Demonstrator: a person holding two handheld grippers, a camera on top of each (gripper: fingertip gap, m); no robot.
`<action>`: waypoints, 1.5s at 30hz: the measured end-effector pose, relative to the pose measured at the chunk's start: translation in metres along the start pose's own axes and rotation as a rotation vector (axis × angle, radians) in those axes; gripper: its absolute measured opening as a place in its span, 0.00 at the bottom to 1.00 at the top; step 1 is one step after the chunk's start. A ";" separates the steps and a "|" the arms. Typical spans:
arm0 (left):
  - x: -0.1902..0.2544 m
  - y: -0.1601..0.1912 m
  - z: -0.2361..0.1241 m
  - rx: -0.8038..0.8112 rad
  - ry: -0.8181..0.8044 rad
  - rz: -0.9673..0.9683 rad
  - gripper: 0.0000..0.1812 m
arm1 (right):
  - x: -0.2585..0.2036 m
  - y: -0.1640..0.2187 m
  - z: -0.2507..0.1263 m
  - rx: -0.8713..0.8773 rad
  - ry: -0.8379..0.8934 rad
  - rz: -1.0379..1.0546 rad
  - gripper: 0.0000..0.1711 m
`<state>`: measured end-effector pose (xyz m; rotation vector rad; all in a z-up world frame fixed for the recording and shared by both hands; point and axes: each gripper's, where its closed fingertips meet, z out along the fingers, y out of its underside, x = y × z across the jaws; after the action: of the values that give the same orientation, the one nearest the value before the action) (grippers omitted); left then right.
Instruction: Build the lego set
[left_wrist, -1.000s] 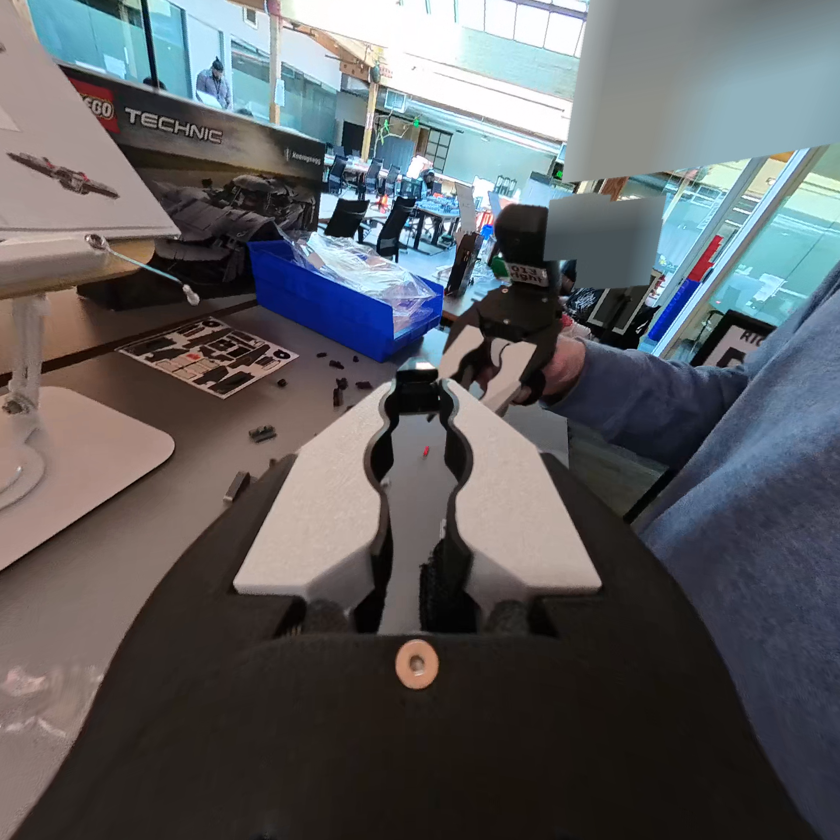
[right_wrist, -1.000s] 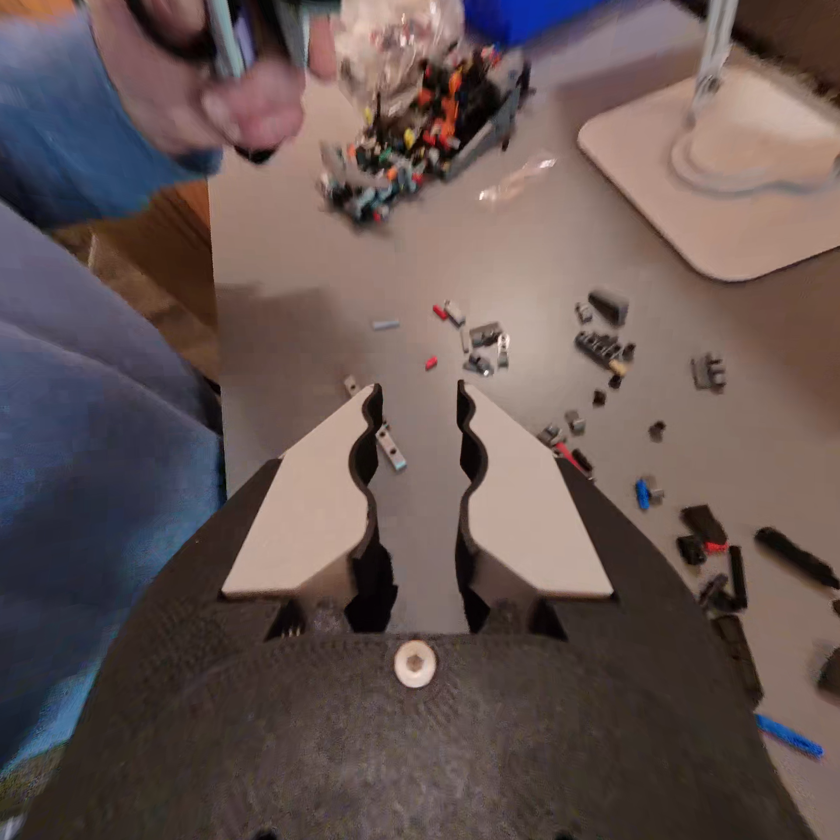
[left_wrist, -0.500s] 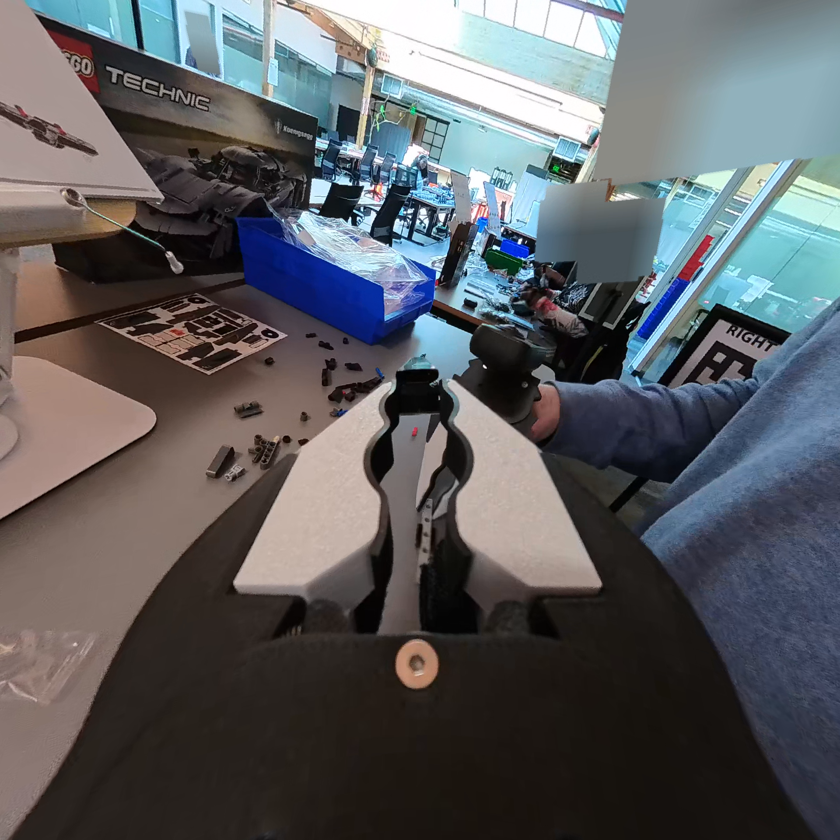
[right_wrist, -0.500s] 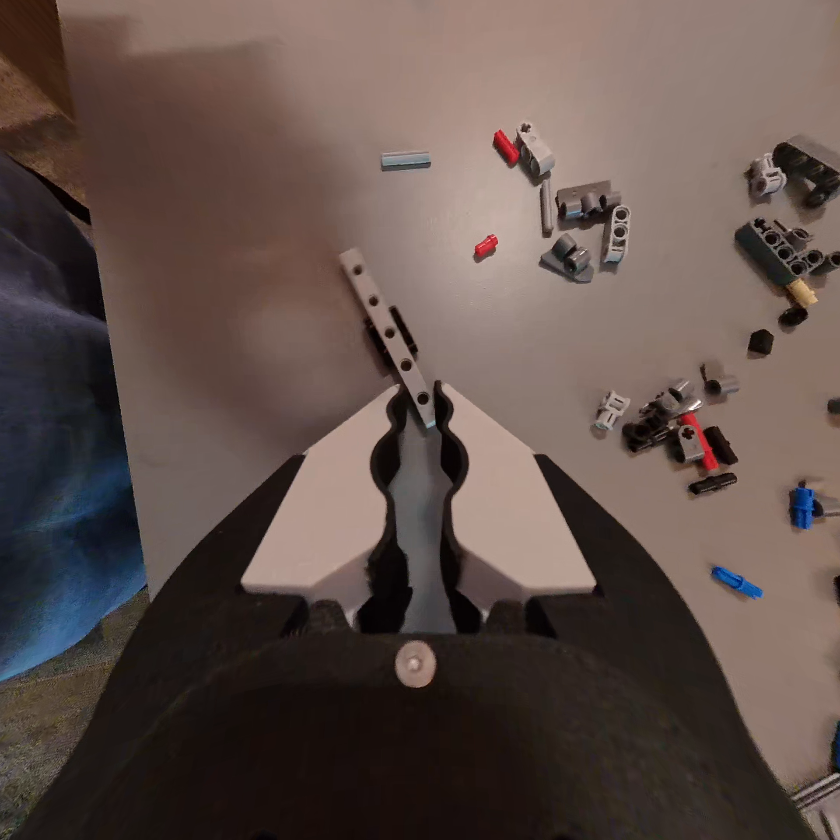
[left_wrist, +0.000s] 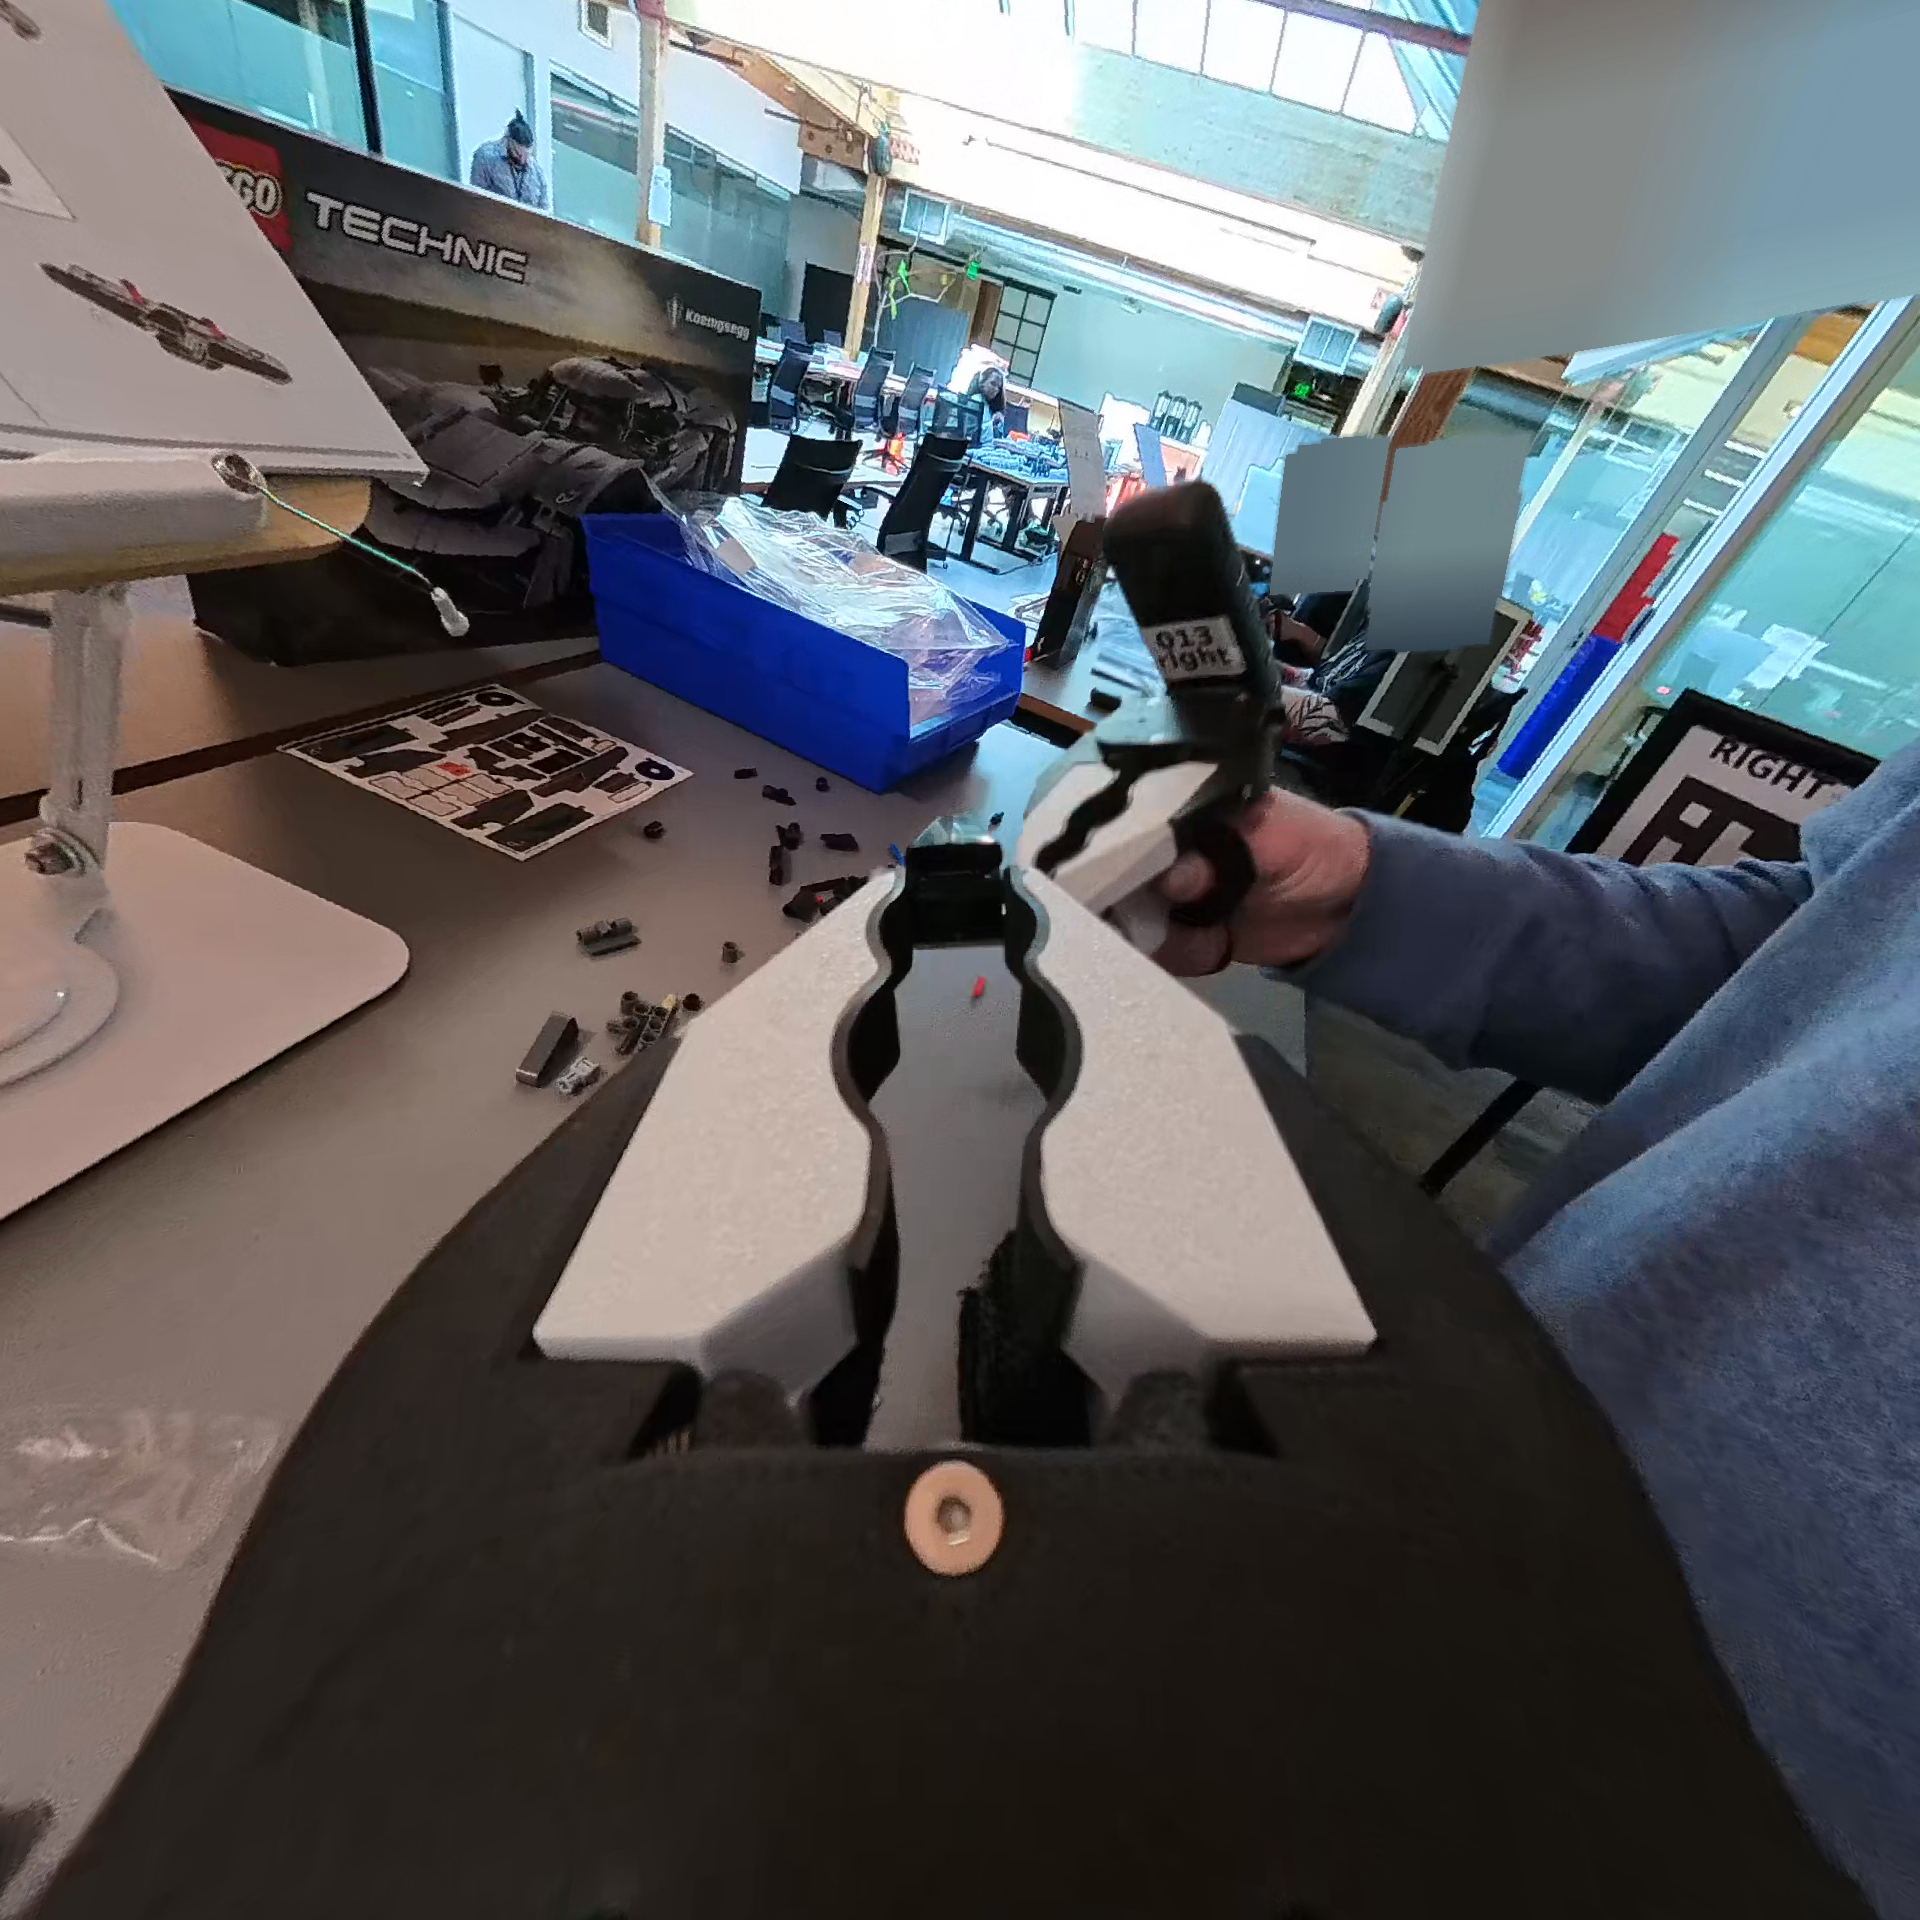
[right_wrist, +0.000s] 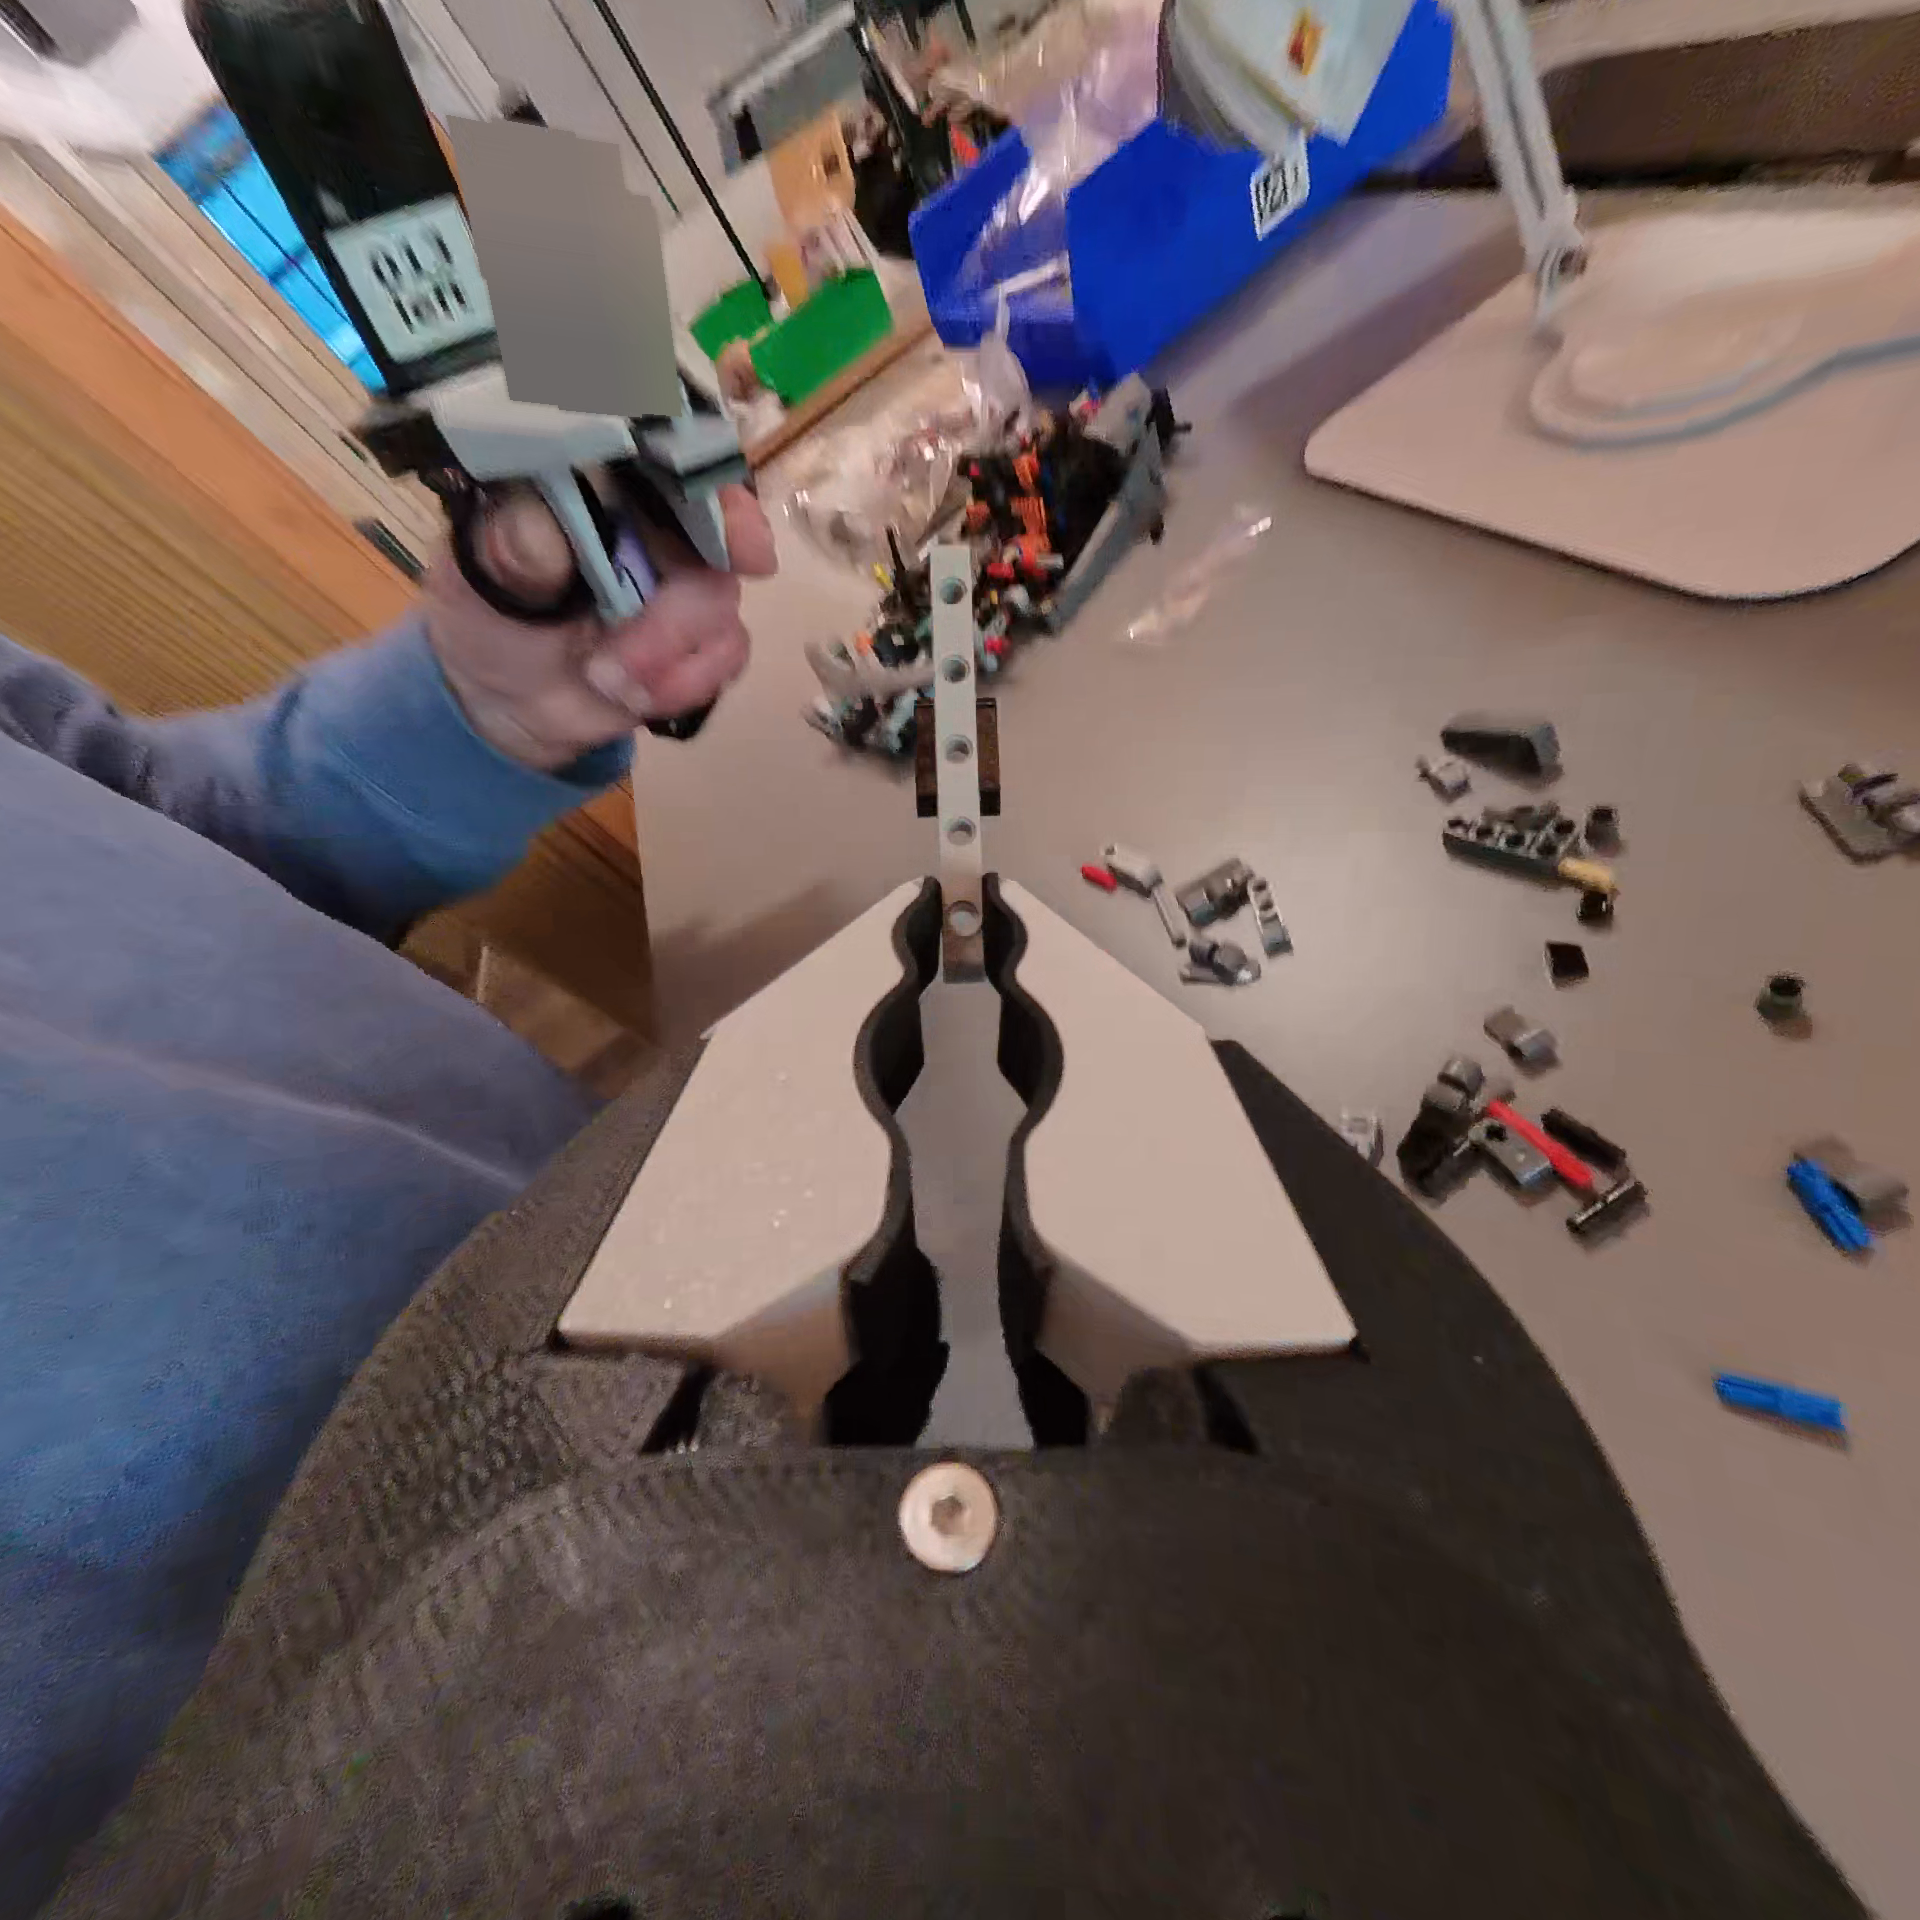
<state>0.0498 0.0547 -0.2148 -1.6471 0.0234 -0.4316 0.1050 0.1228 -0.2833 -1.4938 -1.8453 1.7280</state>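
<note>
Right wrist view, frame centre: right gripper (right_wrist: 958, 902) clenched on a light grey holed lego beam (right_wrist: 956, 717), lifted above the grey table (right_wrist: 1351, 727). Only the left wrist view shows the left gripper (left_wrist: 956, 902) pinching a small black lego piece (left_wrist: 954, 885).

The left gripper (left_wrist: 956, 904) fills the lower frame, fingertips clamped on a small black piece. The right gripper (right_wrist: 961, 914), centre frame, pinches a grey beam.

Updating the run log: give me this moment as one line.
left gripper: shut on black piece | right gripper: shut on grey holed beam, lifted off table | loose parts: scattered
</note>
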 end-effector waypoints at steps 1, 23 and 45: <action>0.000 0.000 0.001 -0.003 -0.003 0.008 0.08 | -0.002 -0.006 -0.002 0.016 -0.005 0.006 0.03; 0.001 -0.005 -0.013 0.027 -0.115 0.125 0.08 | -0.037 -0.065 0.015 0.035 -0.005 -0.164 0.02; 0.005 -0.016 -0.007 0.017 -0.159 0.239 0.08 | -0.046 -0.079 0.016 0.045 0.009 -0.165 0.03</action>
<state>0.0485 0.0487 -0.1974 -1.6340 0.0968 -0.1178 0.0745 0.0936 -0.2010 -1.2916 -1.8555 1.6719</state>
